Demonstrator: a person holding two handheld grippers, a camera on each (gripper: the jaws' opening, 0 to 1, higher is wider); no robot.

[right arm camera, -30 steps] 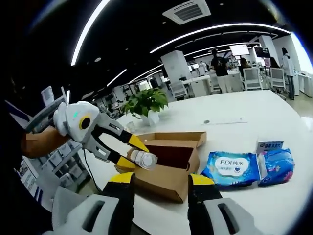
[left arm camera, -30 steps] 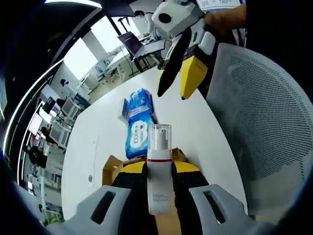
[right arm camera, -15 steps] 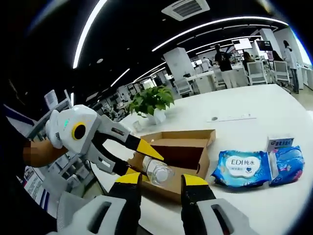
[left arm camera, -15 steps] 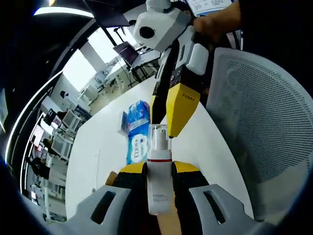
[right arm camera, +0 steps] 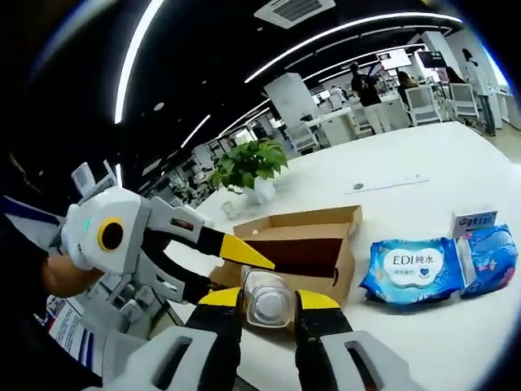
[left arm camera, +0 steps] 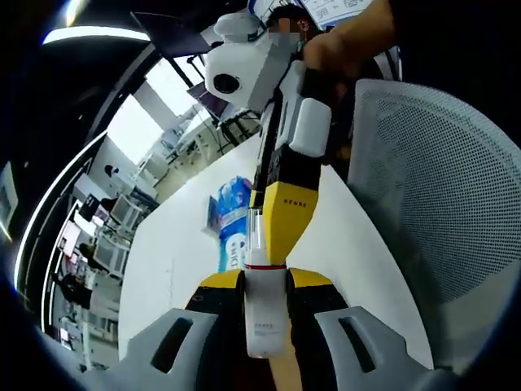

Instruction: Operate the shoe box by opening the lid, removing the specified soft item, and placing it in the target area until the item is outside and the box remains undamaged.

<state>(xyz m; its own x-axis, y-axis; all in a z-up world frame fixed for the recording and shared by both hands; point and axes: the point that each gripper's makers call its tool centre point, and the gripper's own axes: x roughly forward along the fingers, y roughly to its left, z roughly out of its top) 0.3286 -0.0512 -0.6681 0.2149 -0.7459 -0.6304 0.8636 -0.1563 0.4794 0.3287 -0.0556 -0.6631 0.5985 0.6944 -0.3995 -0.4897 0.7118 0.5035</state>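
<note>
A handover in mid-air above a white worktop (right arm camera: 423, 334): the left gripper (left arm camera: 266, 287) is clenched on the body of a white pump bottle (left arm camera: 264, 314), its clear cap pointing forward, while the right gripper (right arm camera: 267, 300), seen in its own view, closes its yellow-tipped jaws on either side of the bottle's capped end (right arm camera: 266, 303). Whether the right gripper already bears on the cap or merely brackets it cannot be told.

Left to right in the right gripper view: the left gripper's white body (right arm camera: 114, 240) and a person's hand (right arm camera: 69, 277) behind it, a potted plant (right arm camera: 244, 167) further back, the open cardboard shoe box (right arm camera: 309, 244) with its lid folded up, then a blue pack of wet wipes (right arm camera: 411, 269) and a second blue pack (right arm camera: 488, 248) just beside it on the worktop. The bottle is out of the box, held above its near edge.

The bottle looks light, rigid and smooth, likely slippery; the thin clear cap seems the weakest part, so the firmer body below the red band is the safer place to grip. The wipe packs look soft and yielding, better pinched across the middle.

The left gripper view adds a grey mesh chair back (left arm camera: 440, 187) at the right; the right gripper view alone gives the box and its state.
</note>
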